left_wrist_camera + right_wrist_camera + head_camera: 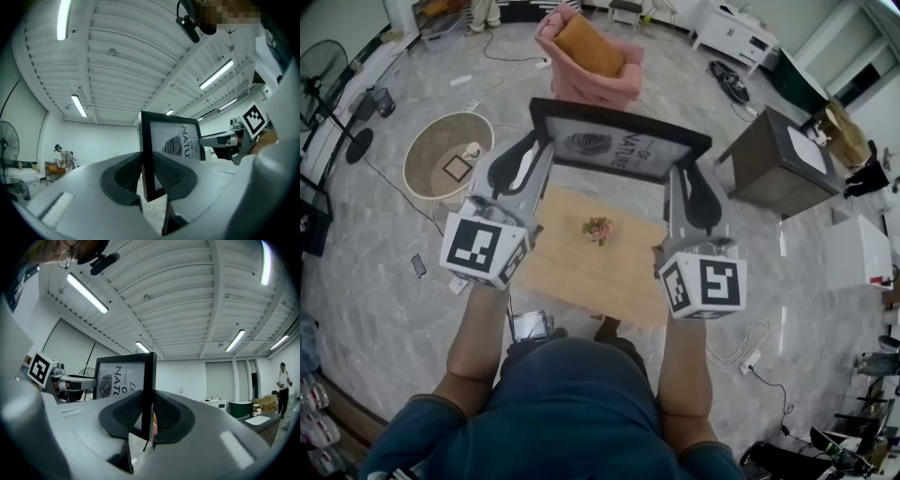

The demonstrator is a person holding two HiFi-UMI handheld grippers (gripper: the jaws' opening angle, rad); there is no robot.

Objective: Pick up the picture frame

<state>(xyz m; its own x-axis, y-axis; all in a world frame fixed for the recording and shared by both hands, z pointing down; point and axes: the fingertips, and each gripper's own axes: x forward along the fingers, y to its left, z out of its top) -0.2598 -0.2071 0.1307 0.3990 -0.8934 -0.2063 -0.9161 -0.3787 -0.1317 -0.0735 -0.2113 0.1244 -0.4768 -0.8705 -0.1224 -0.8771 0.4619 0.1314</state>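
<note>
Above the far side of the wooden table (pixel 581 277), as the head view reads it, the picture frame (pixel 619 139) is off the surface and roughly level, print facing me. I can't tell whether it hangs over the tabletop or just past its far edge.

My left gripper (pixel 539 155) is clamped on the frame's left rail. The left gripper view shows both pads pressed on the black moulding, with no gap. My right gripper (pixel 677 178) is the same on the right rail: pads tight on both faces, rail seen edge-on.

Hard to read:
- The print's lettering is cut off by the rail and tongs in both gripper views, so only part of the words and a leaf-like mark show.
- In the head view the frame's lower corners are hidden behind the gripper bodies.
- A small flower sprig (pixel 597 230) sits mid-table, nearer me than the frame, too small to make out.
- Beyond the table, the pink armchair (pixel 586 61) has its base covered by the frame's top rail.
</note>
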